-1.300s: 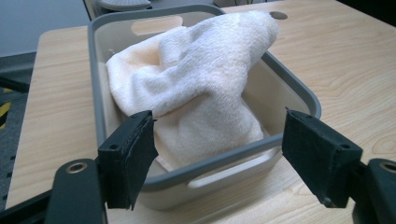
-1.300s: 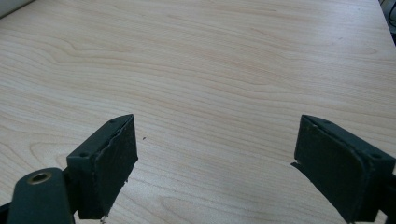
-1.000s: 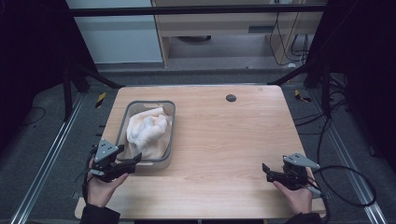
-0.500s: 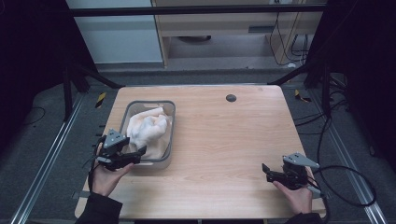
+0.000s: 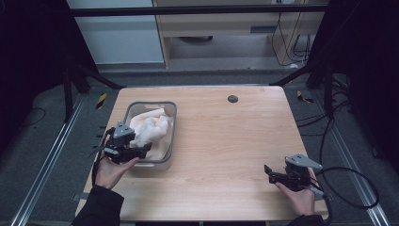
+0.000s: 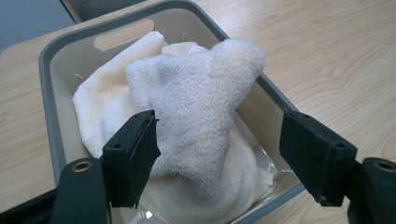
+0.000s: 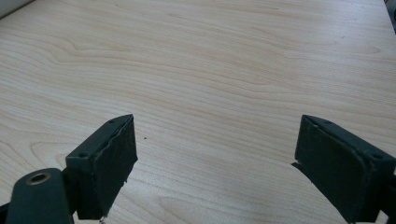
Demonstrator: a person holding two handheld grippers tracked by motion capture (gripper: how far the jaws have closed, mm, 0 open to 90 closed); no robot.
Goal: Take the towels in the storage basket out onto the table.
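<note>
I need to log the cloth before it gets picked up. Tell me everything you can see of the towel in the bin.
The towel is cream-white terry cloth with a nubby, looped surface. It lies crumpled in the grey-rimmed bin, bunched into a raised hump whose top leans over the bin's rim on the table-centre side. A flatter, slightly yellower layer lies beneath. The left gripper straddles the hump with jaws open; one pad is close against the cloth, though contact is uncertain.
</note>
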